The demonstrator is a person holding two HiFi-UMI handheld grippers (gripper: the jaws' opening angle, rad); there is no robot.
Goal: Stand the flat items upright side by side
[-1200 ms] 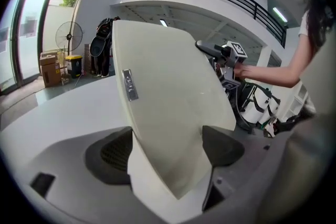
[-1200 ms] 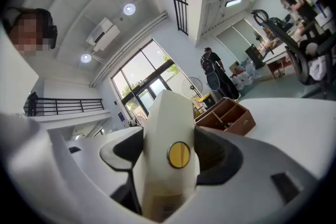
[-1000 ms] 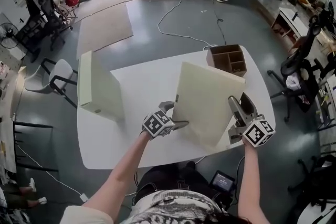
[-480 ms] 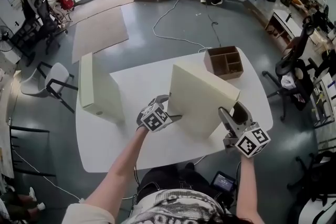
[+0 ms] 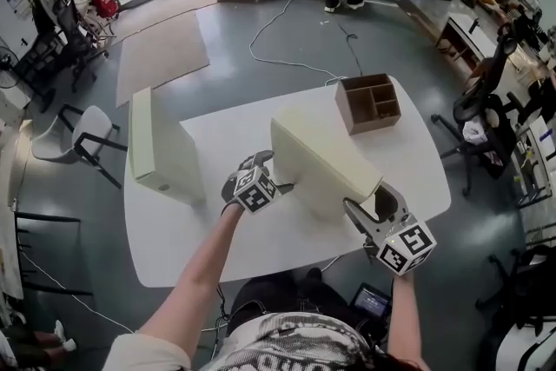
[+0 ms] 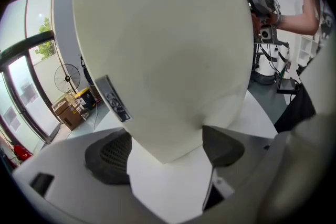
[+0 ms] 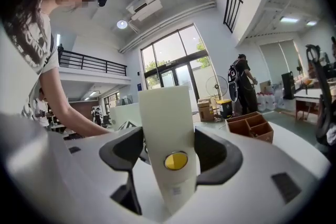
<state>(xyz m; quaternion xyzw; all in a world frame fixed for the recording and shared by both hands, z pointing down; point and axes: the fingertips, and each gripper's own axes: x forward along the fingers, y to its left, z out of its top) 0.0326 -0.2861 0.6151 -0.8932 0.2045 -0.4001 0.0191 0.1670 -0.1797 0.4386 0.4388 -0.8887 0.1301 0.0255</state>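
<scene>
While left gripper (image 5: 274, 175) pinches its corner and right gripper (image 5: 374, 209) clamps its end edge, panel (image 5: 321, 154) leans tilted over middle of table (image 5: 261, 243). Step, judged: raising it. Next: tip vertical, set beside standing panel (image 5: 156, 148), well apart at left.

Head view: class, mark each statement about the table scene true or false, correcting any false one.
1. The left claw and right claw both grip one cream box. True.
2. The wooden organiser sits at the table's near left corner. False: it sits at the far right corner.
3. A second cream box stands upright near the table's left edge. True.
4. The two boxes touch. False: bare table separates them.
</scene>
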